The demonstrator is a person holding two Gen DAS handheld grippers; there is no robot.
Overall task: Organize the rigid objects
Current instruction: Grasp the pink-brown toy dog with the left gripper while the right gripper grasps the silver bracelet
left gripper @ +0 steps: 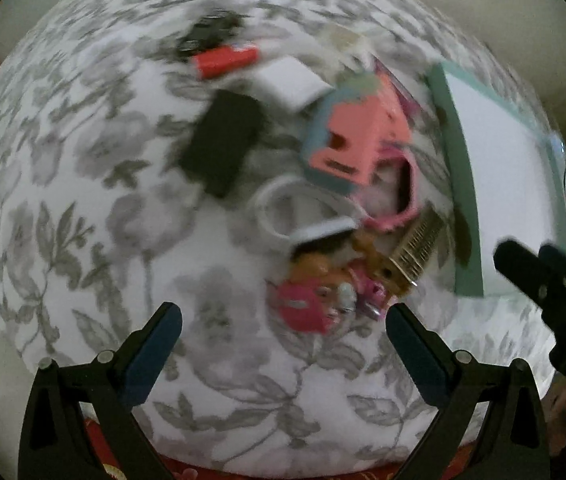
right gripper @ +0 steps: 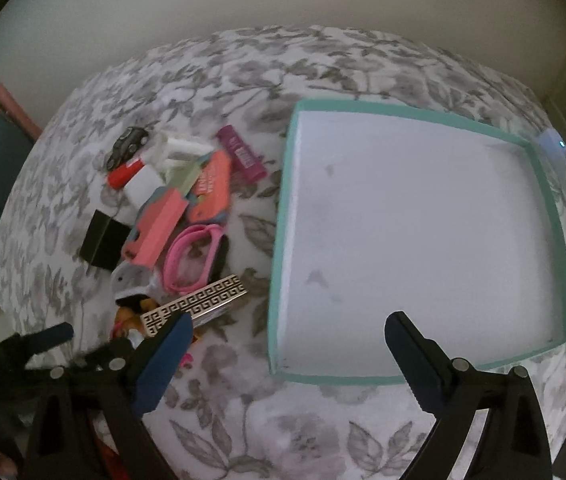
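Left wrist view: left claw (left gripper: 283, 334) spread wide, nothing in it, hanging over the pile of small items (left gripper: 323, 200) on the floral bedspread (left gripper: 83, 220).

Right wrist view: right claw (right gripper: 289, 338) spread too, teal tray (right gripper: 279, 240) bare, so sorting looks barely begun.

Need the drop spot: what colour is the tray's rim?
Teal, with a white inside; tray shows best in the right wrist view.
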